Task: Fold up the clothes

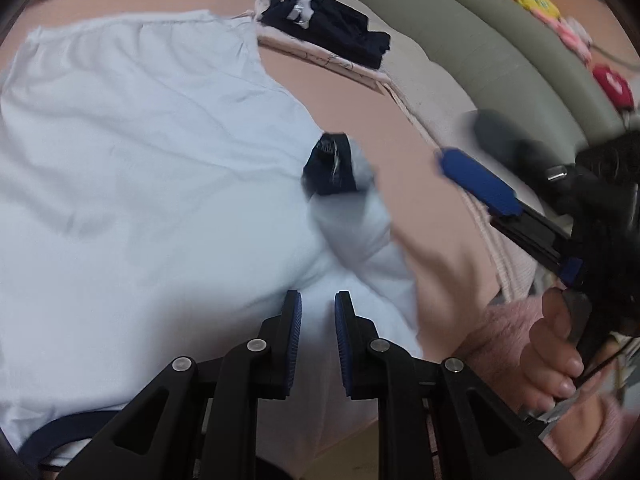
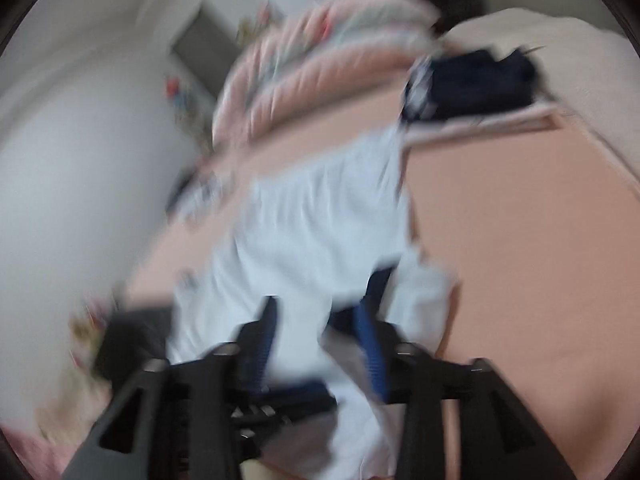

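Left wrist view: the left gripper [image 1: 317, 304] hovers over the pale blue shirt [image 1: 140, 168], which lies spread on the pink bed [image 1: 360, 108]. Its fingers stand apart, pinching nothing, probably ready for a fold. The right gripper [image 1: 476, 176] hangs beside the sleeve; folded dark clothes [image 1: 332, 32] lie beyond.

Right wrist view: heavily blurred. The right gripper [image 2: 316, 320] has shirt cloth [image 2: 320, 216] between spread fingers; whether it pinches, I cannot tell.

Bed surface: peach-pink sheet [image 1: 352, 92], smooth, evenly lit. Bordering it — a padded grey-green headboard [image 1: 492, 52] in rounded ridges, with bright crocheted ornaments [image 1: 536, 2] strung along its top. Far side: plain pale wall [image 2: 72, 168] — blurred; pink striped quilt [image 2: 304, 68] bunched against it.
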Demonstrator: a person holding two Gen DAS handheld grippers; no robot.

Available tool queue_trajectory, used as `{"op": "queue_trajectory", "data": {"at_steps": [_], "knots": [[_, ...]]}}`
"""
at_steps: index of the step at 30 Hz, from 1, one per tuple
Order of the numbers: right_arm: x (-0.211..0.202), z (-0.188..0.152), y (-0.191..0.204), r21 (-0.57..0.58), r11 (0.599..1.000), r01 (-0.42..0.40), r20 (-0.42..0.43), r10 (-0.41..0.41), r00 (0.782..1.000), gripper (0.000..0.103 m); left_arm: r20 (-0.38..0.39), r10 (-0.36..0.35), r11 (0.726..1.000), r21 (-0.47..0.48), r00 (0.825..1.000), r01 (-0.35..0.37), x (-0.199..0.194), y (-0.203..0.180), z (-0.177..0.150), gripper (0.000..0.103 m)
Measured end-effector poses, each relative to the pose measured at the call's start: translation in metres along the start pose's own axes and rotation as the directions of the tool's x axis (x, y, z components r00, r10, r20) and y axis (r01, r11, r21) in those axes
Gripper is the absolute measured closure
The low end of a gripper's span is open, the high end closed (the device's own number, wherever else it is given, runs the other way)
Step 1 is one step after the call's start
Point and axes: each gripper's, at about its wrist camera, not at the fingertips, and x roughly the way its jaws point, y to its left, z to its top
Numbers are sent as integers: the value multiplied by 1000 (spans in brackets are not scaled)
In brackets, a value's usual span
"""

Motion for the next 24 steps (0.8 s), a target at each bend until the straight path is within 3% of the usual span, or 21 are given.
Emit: {"op": "queue_trajectory", "data": {"at_steps": [3, 6, 9, 13, 17, 24], "knots": [[-13, 4, -34, 103, 991, 90, 16, -92, 996, 53, 6, -1, 1000, -3, 1000, 1, 6, -5, 6, 87], [-11, -1, -61, 132, 966, 222, -73, -214, 974, 53, 16, 22, 1000, 7, 1000, -22, 13, -13, 10, 86], [-7, -11, -69, 80, 956, 281, -148, -267, 952, 53, 46, 56, 998, 24, 997, -57, 17, -20, 12, 86], [1, -28, -54, -46, 968, 245, -226, -249, 942, 53, 122, 119, 990, 65, 985, -128, 13, -33, 10, 86], [8, -41, -41, -140, 969, 203, -275, -235, 932, 53, 81, -27, 1000, -9, 996, 28, 4, -20, 11, 86], [11, -45, -27, -135, 984, 120, -315, -157, 936, 53, 100, -27, 996, -79, 995, 35, 0, -5, 24, 86]]}}
